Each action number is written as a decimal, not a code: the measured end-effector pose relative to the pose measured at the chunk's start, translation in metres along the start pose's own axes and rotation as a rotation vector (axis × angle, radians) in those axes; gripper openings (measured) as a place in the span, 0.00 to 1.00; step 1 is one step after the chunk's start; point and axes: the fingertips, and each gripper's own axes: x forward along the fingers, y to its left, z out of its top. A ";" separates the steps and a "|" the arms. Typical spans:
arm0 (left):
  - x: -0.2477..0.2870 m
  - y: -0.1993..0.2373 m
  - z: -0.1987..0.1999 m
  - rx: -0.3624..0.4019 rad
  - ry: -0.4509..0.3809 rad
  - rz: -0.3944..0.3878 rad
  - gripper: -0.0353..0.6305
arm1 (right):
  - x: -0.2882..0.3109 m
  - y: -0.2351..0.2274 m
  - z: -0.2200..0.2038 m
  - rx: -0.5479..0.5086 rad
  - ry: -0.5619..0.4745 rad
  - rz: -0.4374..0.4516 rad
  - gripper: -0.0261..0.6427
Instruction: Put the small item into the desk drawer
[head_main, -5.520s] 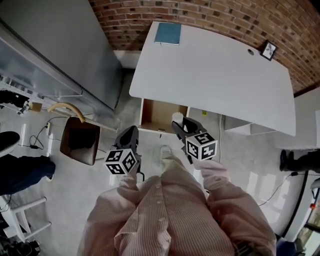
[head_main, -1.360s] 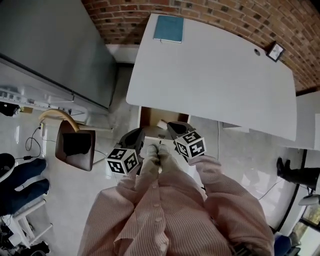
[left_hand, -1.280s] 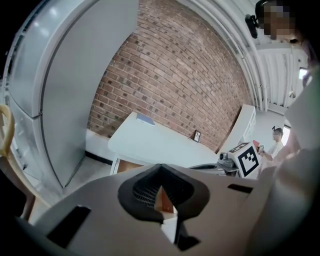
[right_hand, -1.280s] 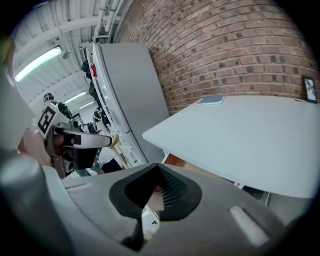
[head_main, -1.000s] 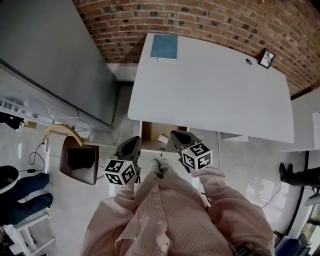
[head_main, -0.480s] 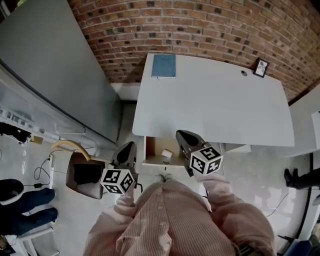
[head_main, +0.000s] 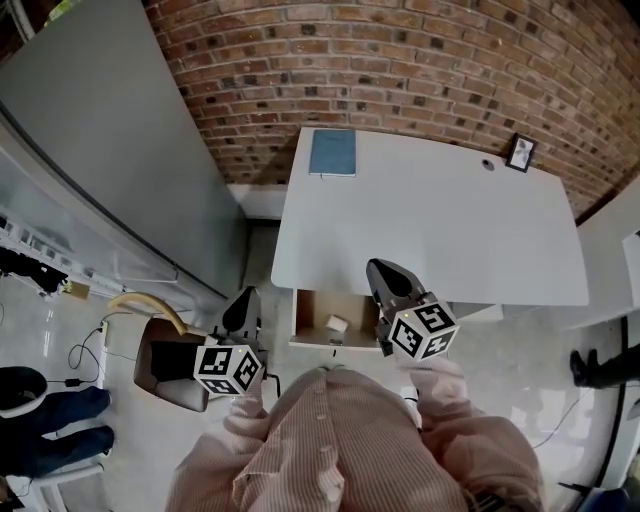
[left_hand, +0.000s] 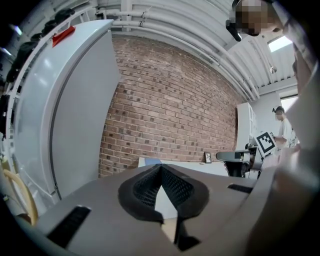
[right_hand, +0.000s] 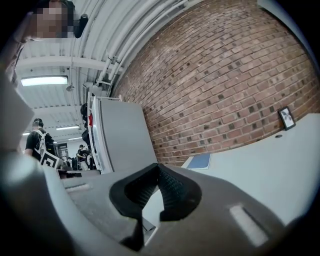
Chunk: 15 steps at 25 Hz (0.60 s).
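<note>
Left hand-held gripper (head_main: 243, 303): jaws together, nothing between them, held near left. Right hand-held gripper (head_main: 388, 275): jaws together, empty, extended farther forward.

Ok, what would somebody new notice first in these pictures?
The red brick wall behind the white desk top catches the eye first, with a blue notebook lying at the desk's far left corner. Under the desk's near edge, the open wooden drawer holds a small white item.
</note>
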 end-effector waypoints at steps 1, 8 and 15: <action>0.000 0.002 0.001 0.002 -0.004 0.003 0.05 | 0.000 0.000 0.001 -0.002 -0.004 -0.004 0.05; 0.000 0.006 0.007 0.006 -0.012 0.003 0.05 | 0.003 0.001 0.004 -0.008 -0.011 -0.020 0.05; 0.002 0.008 0.003 0.006 0.000 -0.001 0.05 | 0.003 0.002 0.005 0.002 -0.018 -0.021 0.05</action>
